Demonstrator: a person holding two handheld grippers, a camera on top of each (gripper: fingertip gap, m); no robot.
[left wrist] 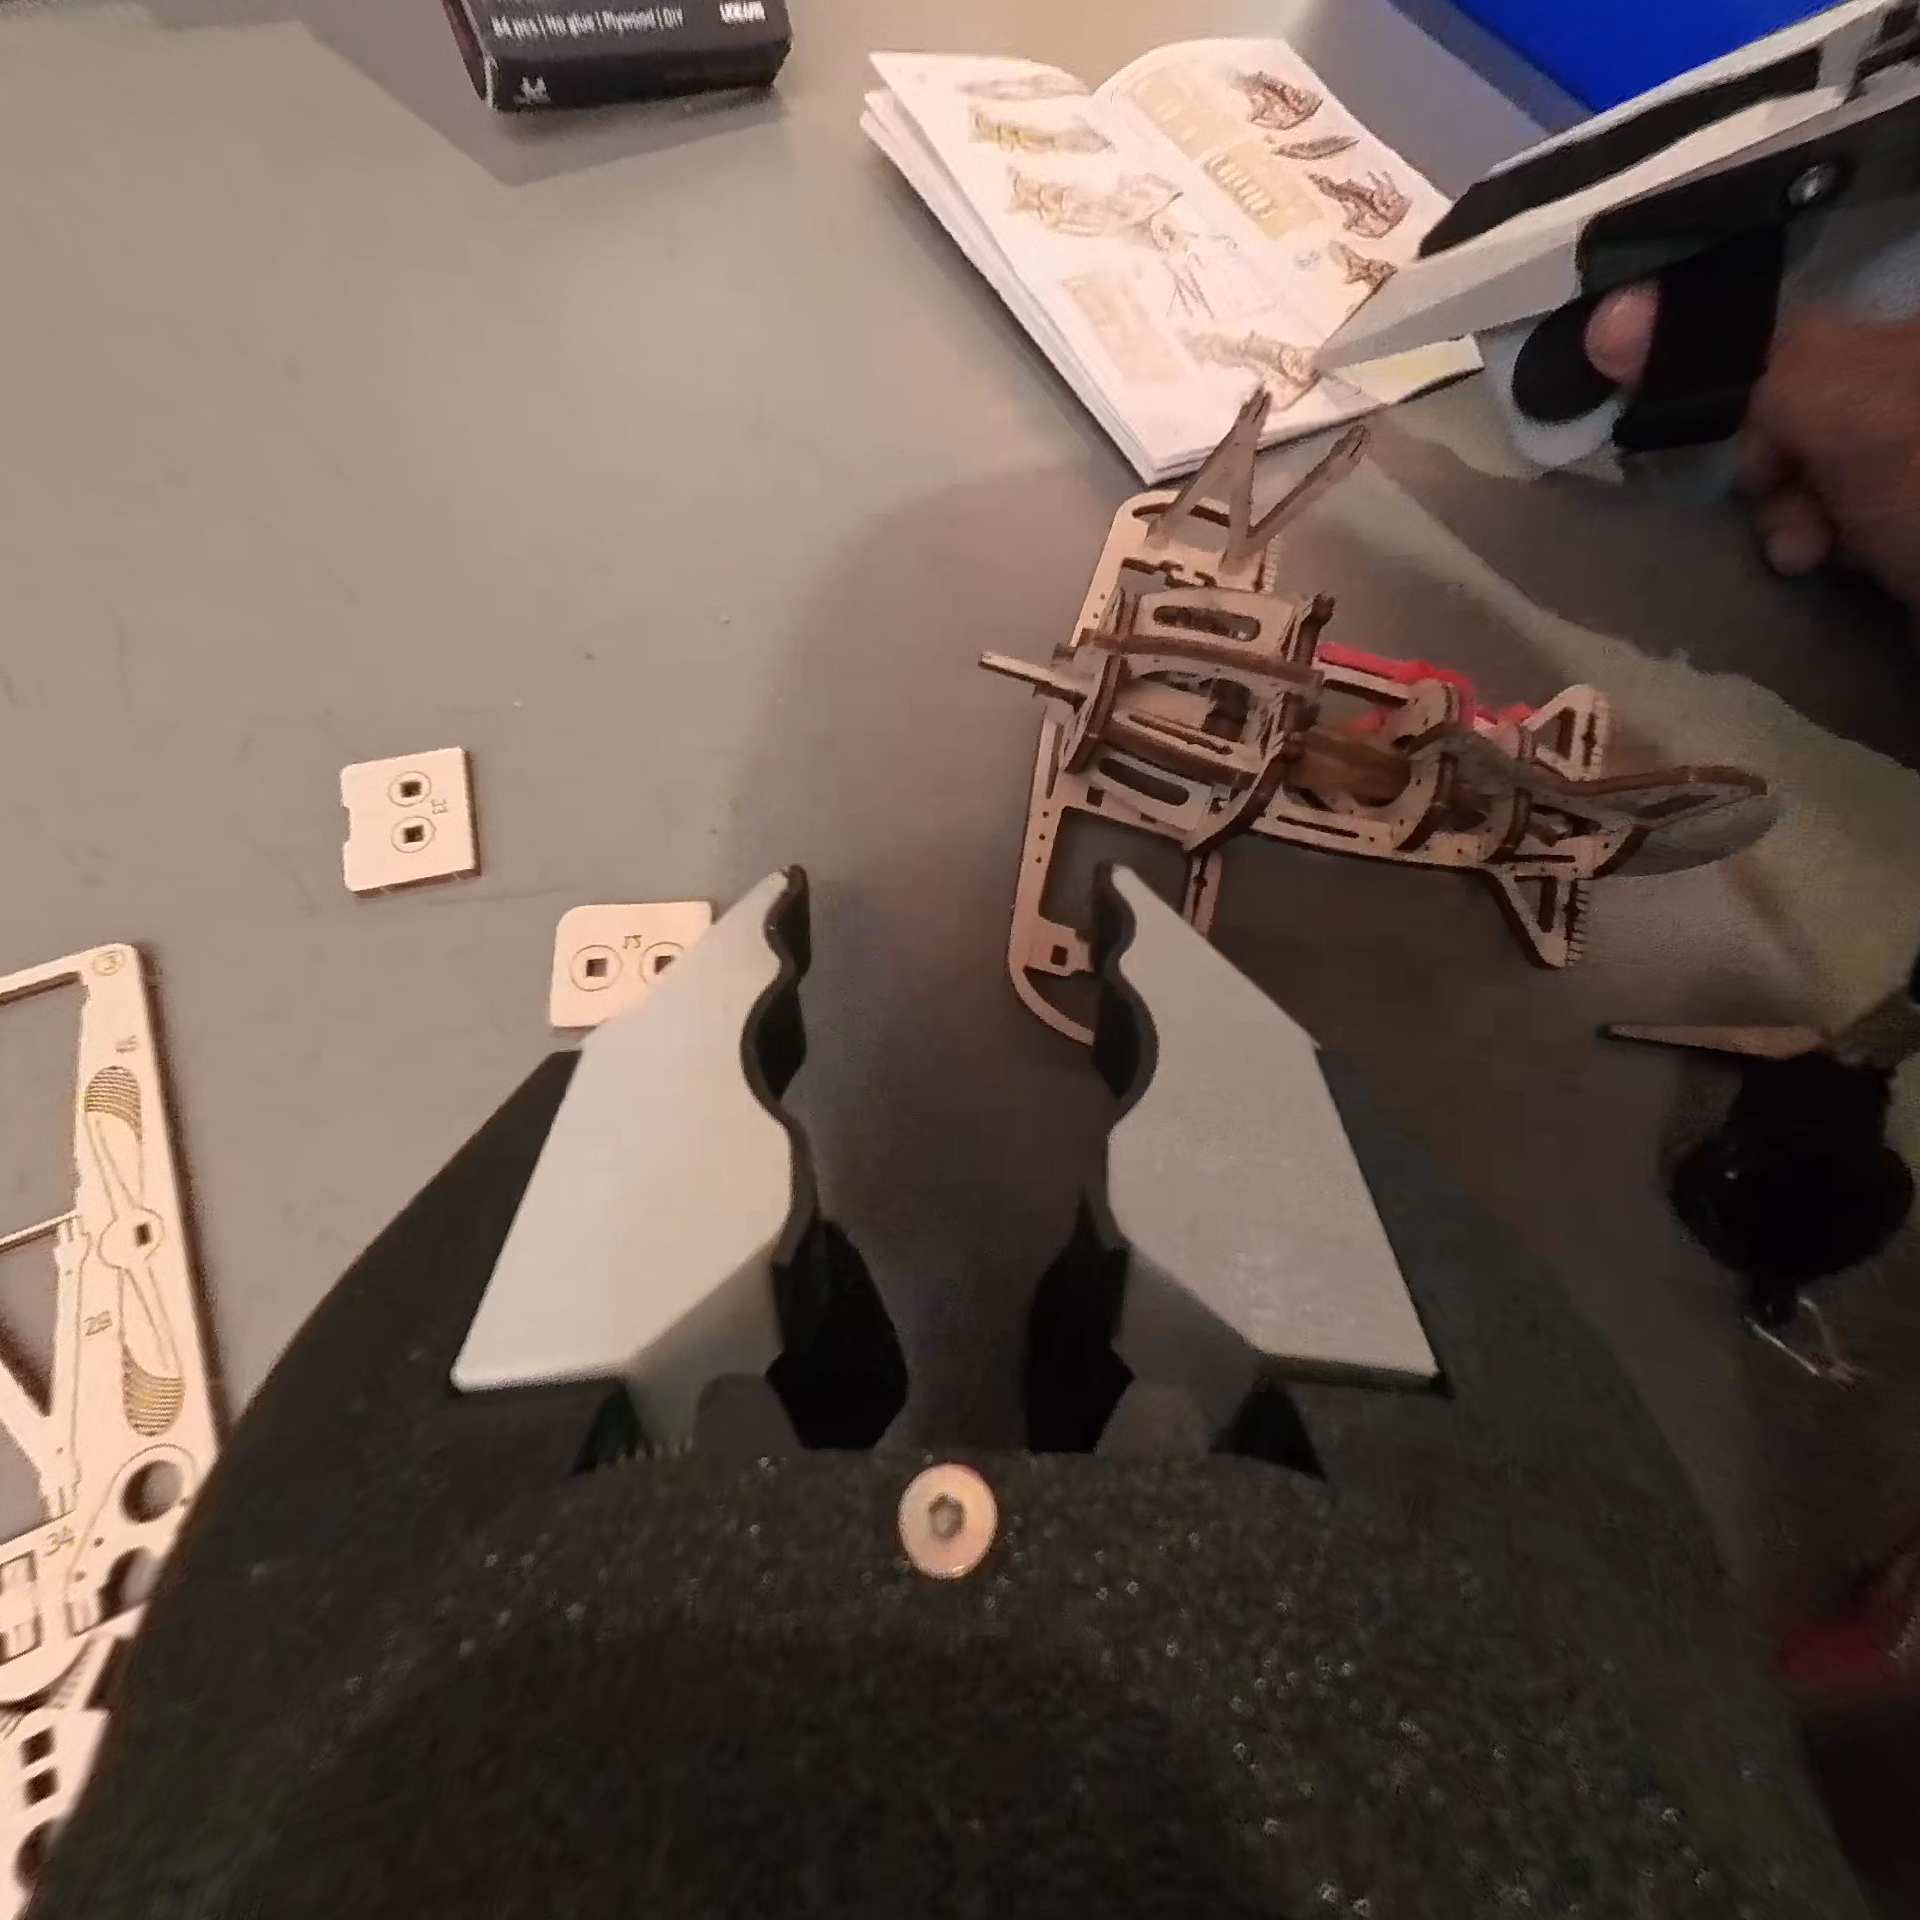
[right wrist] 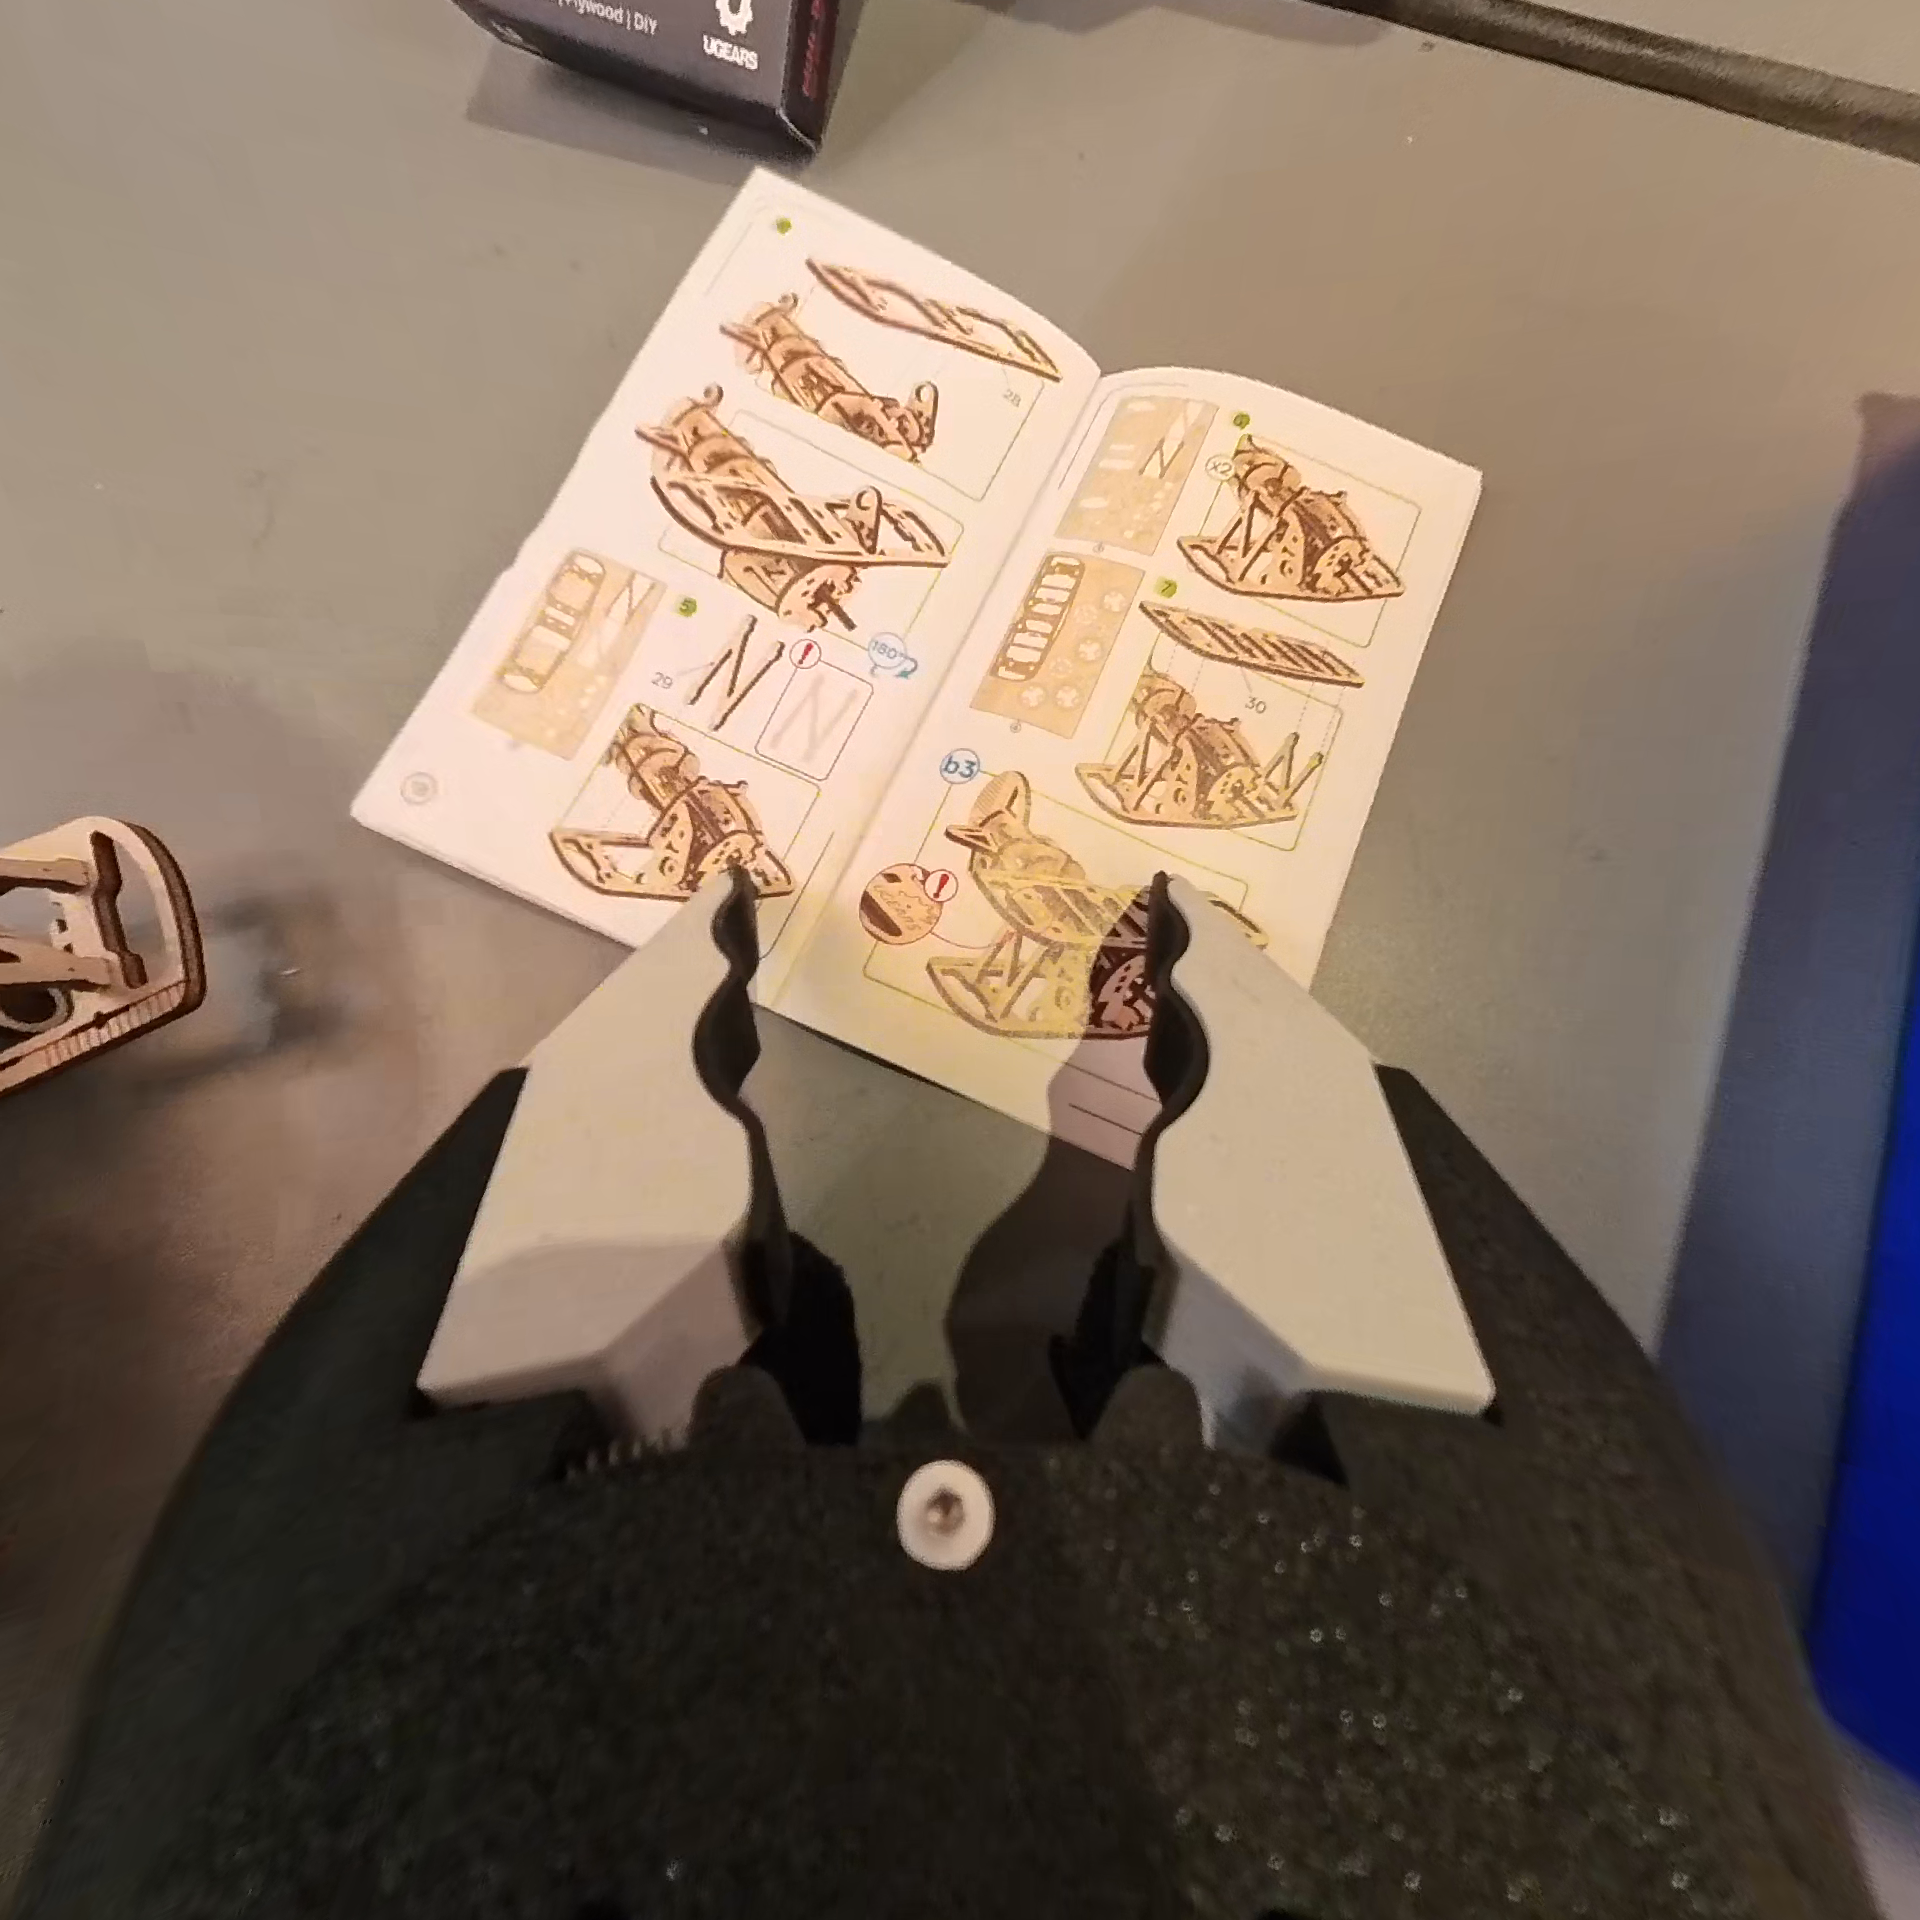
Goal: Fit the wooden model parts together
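A half-built wooden plane model [left wrist: 1278,748] lies on the grey table, its lower wing frame flat and two struts standing up at its far end. My left gripper [left wrist: 951,883] is open and empty, hovering just left of and above the wing frame. Two small square wooden offcuts [left wrist: 410,821] [left wrist: 613,966] lie to its left, and a punched plywood sheet [left wrist: 94,1247] with a propeller part lies at the far left. My right gripper [right wrist: 951,888] is open and empty above the near edge of the open instruction booklet [right wrist: 935,582]. An edge of the model [right wrist: 94,935] shows at its left.
A dark cardboard box [left wrist: 623,47] stands at the back of the table; it also shows in the right wrist view [right wrist: 675,62]. The booklet [left wrist: 1143,239] lies behind the model. A person's hand [left wrist: 1787,416] holds the right gripper. A blue object [right wrist: 1870,1039] borders the table's right side.
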